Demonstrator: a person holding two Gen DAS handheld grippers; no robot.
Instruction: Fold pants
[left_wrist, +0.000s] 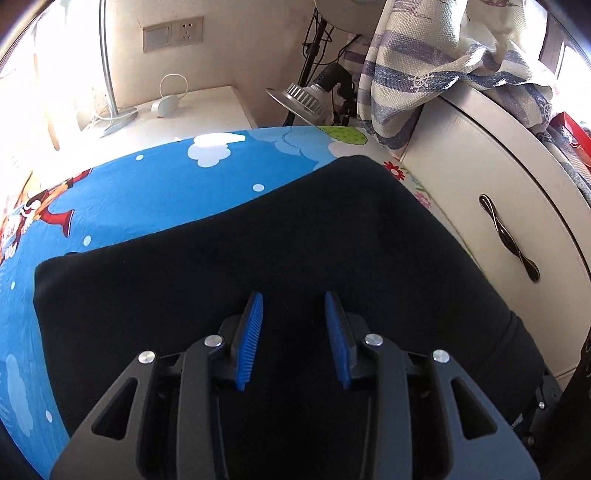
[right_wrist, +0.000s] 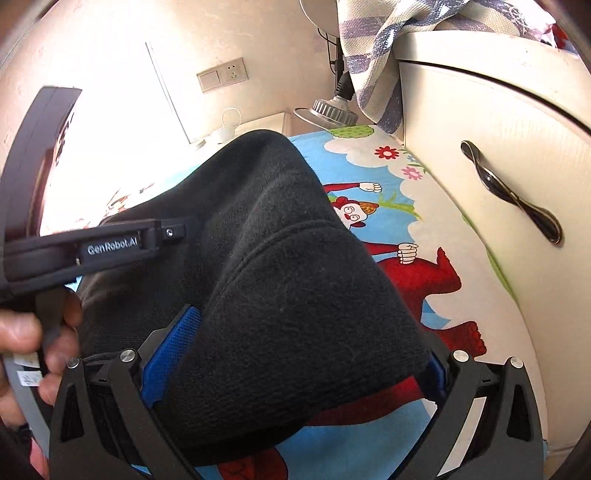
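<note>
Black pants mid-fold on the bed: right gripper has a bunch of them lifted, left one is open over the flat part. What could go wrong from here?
1. The right gripper holds a thick bunched wad of the black pants; the wad bulges past the pads, so layers may slip out unevenly.
2. The left gripper is open, with nothing between its pads, so the flat part may drag along.
3. The pants lie close to the cabinet; a wide swing might hit its handle.
</note>
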